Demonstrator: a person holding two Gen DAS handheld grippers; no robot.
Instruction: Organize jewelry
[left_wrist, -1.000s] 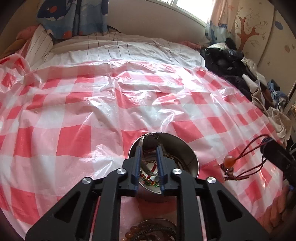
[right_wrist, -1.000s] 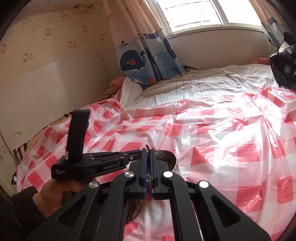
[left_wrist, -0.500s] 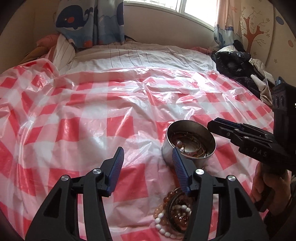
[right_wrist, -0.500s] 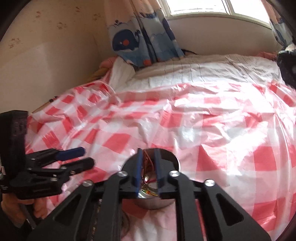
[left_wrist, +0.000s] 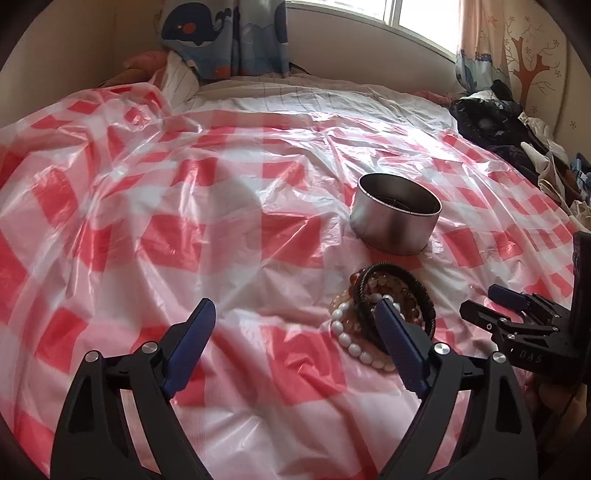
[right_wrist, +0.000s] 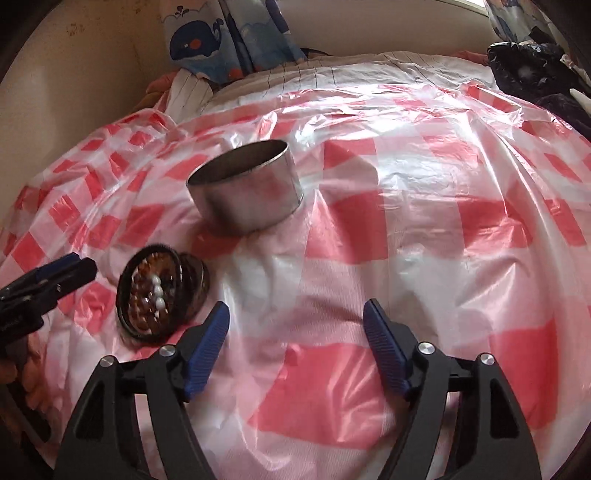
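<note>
The left gripper is seen with its blue fingers spread wide and nothing held between them; it hangs above the checked plastic sheet. Ahead of its right finger, and partly hidden by it, the pile of bracelets lies on the sheet: a string of white beads, amber beads and dark rings can be told apart. Further ahead of that same finger the metal tin stands upright, just beyond the pile but not touching it. What is inside the tin cannot be seen from this low angle.

The right gripper is also held wide open and empty. The bracelets are placed ahead and to the left of its left finger, and the tin is found further ahead, on the same side. Only bare sheet is seen between the two fingers. In the right wrist view the pile is a little blurred.

It is judged that a new pick is being prepared, since both grippers are free and the pile is not yet sorted. For the next move one gripper would have to be brought down over a single bracelet and closed on its edge, so that only one piece is lifted; then it would be carried over the tin rim and released.
</note>
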